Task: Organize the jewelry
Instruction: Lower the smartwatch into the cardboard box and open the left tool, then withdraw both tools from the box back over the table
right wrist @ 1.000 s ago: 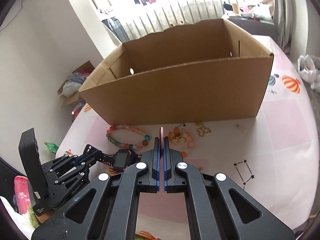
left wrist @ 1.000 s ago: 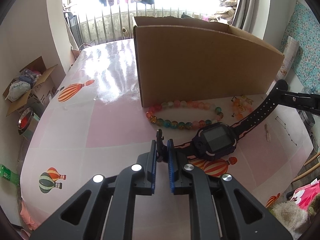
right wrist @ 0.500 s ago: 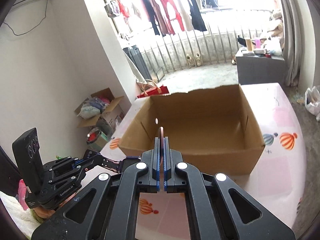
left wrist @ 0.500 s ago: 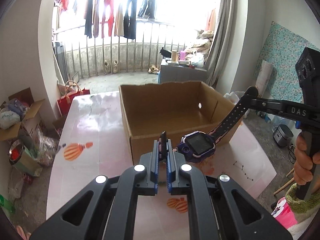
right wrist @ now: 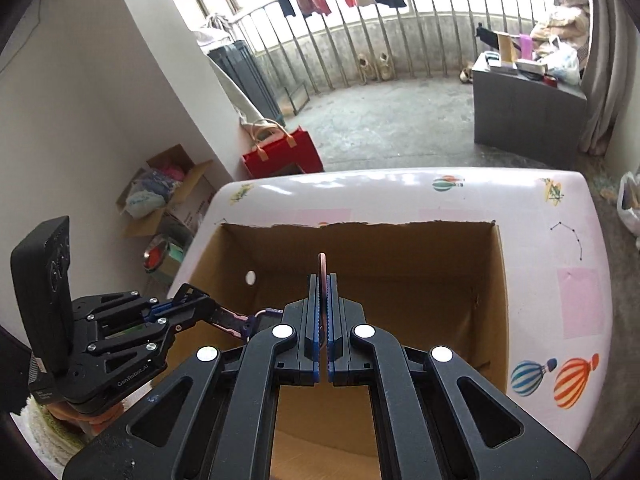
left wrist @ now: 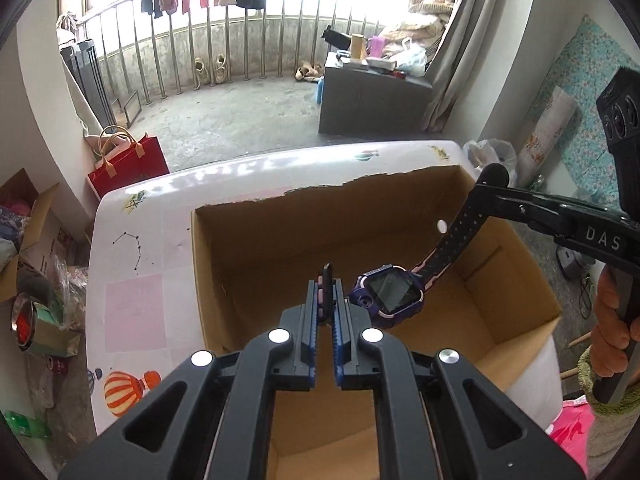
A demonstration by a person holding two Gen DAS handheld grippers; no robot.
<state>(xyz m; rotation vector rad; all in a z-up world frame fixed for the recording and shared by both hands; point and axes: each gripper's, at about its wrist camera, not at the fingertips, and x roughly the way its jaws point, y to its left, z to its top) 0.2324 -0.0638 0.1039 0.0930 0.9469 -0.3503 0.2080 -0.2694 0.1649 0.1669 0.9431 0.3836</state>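
left gripper clamped, right gripper clamped

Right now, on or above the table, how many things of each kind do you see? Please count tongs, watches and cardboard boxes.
Tongs: 2, the left tongs and the right tongs, each shut on one strap end of the watch
Watch: 1, held over the box
Cardboard box: 1, open, on the table
Total: 4
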